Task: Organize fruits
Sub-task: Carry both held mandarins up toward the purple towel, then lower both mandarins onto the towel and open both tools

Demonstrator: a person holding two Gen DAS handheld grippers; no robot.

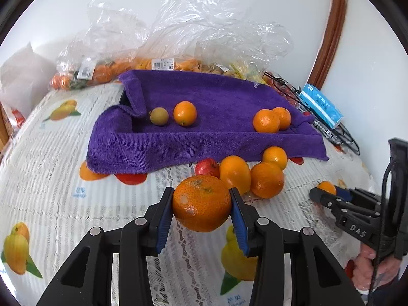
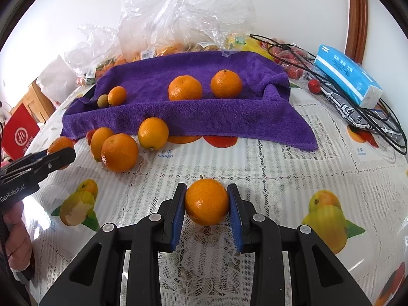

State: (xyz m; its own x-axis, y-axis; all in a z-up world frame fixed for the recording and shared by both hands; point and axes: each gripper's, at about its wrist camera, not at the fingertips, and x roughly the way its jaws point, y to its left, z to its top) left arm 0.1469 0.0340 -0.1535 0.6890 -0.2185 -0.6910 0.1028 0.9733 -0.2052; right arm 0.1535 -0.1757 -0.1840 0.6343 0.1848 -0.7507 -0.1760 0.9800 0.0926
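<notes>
Left wrist view shows your left gripper (image 1: 202, 204) with its fingers (image 1: 163, 216) clamped on a large mandarin (image 1: 201, 202), held above the bench (image 1: 51, 178). Your right gripper (image 2: 206, 202) is clamped on a smaller orange (image 2: 206, 201). Four more fruits lie on the purple towel (image 2: 204, 112), with a loose cluster just in front of it.

Both wrist views look down-forward, close over the purple towel (image 1: 204, 132)
</notes>
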